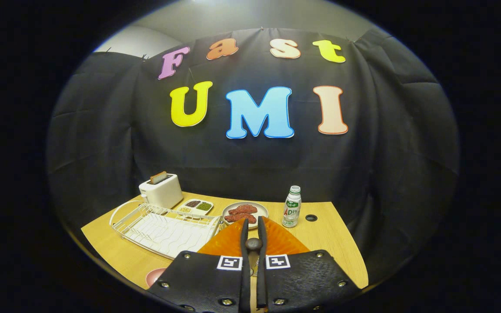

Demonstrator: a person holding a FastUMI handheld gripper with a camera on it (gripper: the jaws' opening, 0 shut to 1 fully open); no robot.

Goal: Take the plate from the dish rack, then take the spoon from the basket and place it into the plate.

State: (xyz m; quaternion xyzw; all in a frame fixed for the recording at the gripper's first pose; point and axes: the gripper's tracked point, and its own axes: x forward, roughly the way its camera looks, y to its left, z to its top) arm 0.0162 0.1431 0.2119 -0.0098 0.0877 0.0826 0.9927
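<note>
The gripper (pixel 253 226) sits at the bottom centre of the frame, its two black fingers (pixel 244 243) drawn close together with only a thin slit between them. In that slit a dark, rounded piece (pixel 253 244) shows, pressed from both sides; it looks like the handle end of the spoon, though too little of it is visible to be sure, and which way its long axis runs cannot be told.

The orange plate (pixel 281 243) lies flat on the wooden table (pixel 333 243) directly under and just ahead of the fingers, its ribbed surface spreading to either side of them and its far rim reaching about as far as the fingertips.

Left of the plate, in the lower left of the frame, stands the white wire dish rack (pixel 163 228), its long side running slantwise from near the toaster toward the fingers; its slots hold nothing. Behind the rack, a white toaster (pixel 161 191) has a slice of bread (pixel 158 177) standing up out of its slot. Beside it a small white divided dish (pixel 196 206) carries dark and green contents in separate compartments. Just beyond the fingertips a round grey plate (pixel 259 208) holds reddish pieces of food (pixel 242 214). To the right of that stands an upright drink bottle (pixel 292 207) with a green-and-white label, near a dark round hole (pixel 311 218) in the tabletop. A pink rounded object (pixel 154 276) peeks out at the lower left, beside the gripper body.
</note>
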